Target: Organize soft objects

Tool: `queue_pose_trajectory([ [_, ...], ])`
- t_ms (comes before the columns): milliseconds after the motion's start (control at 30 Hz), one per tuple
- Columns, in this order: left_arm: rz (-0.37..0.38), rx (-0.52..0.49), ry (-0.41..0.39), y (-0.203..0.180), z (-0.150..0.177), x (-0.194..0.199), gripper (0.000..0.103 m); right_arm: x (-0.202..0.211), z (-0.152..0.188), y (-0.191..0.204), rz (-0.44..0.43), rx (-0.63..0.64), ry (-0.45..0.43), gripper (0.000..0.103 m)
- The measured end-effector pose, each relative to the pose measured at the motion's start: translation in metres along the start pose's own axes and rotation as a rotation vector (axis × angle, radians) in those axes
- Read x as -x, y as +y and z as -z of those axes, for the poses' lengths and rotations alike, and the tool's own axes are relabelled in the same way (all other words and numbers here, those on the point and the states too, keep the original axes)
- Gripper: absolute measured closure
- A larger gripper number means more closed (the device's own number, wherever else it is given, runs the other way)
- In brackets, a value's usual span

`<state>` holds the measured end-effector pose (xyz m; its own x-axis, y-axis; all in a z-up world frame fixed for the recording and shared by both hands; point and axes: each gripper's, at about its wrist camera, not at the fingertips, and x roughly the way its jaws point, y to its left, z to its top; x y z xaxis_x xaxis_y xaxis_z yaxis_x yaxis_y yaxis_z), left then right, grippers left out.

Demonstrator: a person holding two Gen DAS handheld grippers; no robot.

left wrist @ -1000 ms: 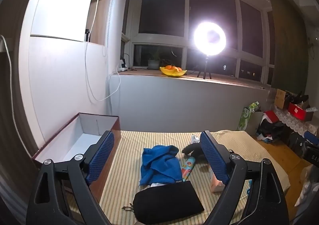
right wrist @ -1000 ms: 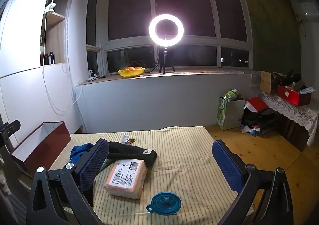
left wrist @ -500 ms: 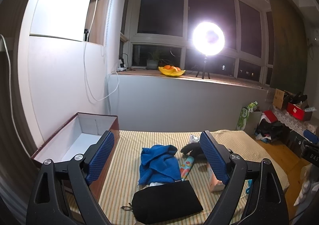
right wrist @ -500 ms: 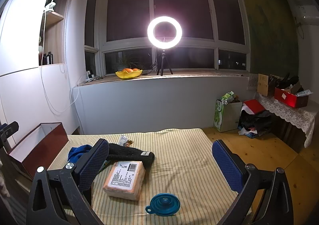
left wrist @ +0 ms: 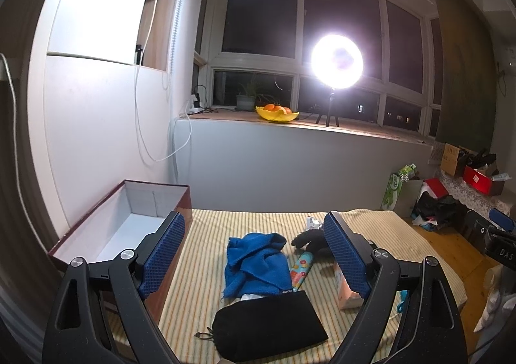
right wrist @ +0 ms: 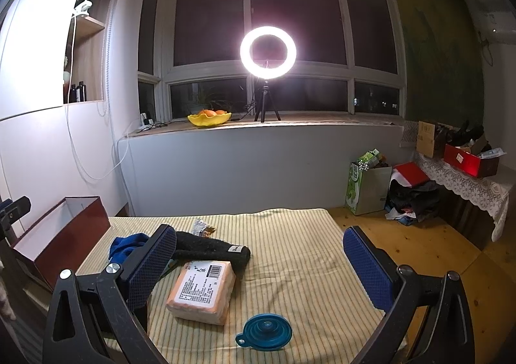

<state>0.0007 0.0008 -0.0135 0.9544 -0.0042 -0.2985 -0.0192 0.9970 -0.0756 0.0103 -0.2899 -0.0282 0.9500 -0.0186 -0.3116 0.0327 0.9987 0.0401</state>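
Up front in the left wrist view, the left gripper (left wrist: 254, 254) hangs above the striped yellow cloth-covered table (left wrist: 206, 228) with its blue-padded fingers spread wide and nothing between them. Below lie a crumpled blue fleece cloth (left wrist: 254, 262), a flat black drawstring pouch (left wrist: 269, 322) nearest the camera, a black knitted glove (left wrist: 306, 239) and a small patterned tube (left wrist: 300, 268). The open dark-red cardboard box with a white inside (left wrist: 125, 222) sits at the table's left edge.

Across in the right wrist view, the right gripper (right wrist: 259, 262) is likewise wide apart and empty, over a wrapped peach-coloured tissue pack (right wrist: 203, 291), with a teal collapsible silicone funnel (right wrist: 265, 331) near the front edge.

The likely risk: the cloth overlaps the pouch and touches the tube, so a shallow pinch could drag neighbours along or let the limp fabric slip free short of the box.
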Motion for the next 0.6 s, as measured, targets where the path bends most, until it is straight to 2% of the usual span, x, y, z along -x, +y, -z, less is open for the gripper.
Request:
queue_pose_trajectory([
  [600, 0.002, 0.004, 0.004, 0.0020, 0.0012, -0.0022, 0.015, -0.0023, 0.0011, 0.0046, -0.006, 0.009, 0.005, 0.001],
])
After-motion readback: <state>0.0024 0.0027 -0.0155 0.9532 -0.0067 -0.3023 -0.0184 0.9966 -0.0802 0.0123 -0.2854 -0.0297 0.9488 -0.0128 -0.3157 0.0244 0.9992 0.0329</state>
